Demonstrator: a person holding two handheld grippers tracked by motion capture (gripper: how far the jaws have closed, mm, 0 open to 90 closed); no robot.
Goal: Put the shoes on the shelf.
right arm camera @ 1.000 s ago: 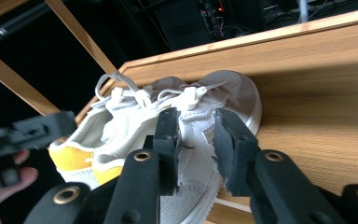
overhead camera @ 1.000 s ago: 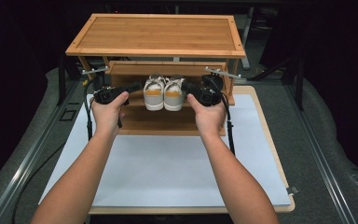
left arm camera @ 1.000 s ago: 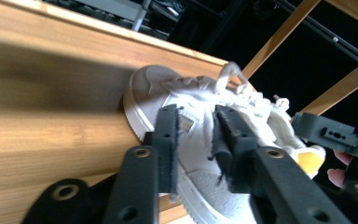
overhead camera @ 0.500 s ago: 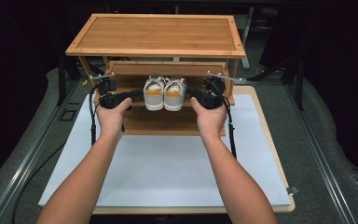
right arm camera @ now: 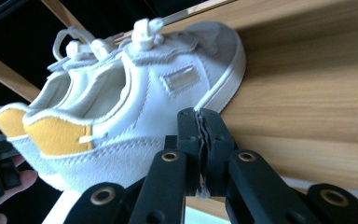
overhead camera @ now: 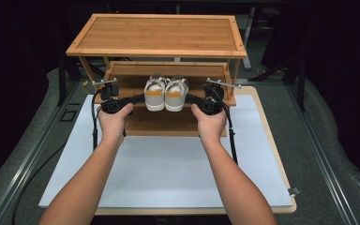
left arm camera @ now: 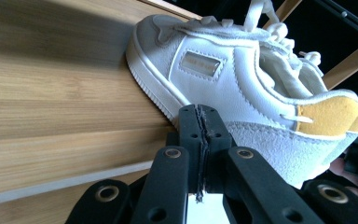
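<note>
— We had both sets of jaws just finished closing, pressed together on nothing, left gripper [overhead camera: 138, 97] and right gripper [overhead camera: 193, 98] flanking the pair of sneakers [overhead camera: 165, 93].

— Shoes sat heels-out on the rack's [overhead camera: 155, 33] lower shelf [overhead camera: 168, 123], so we judged a squeeze from both sides. Open room lay toward the white mat [overhead camera: 168, 168]; the top board hung above.

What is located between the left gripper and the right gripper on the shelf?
In the high view, a pair of white sneakers sits between the left gripper and right gripper.
</note>
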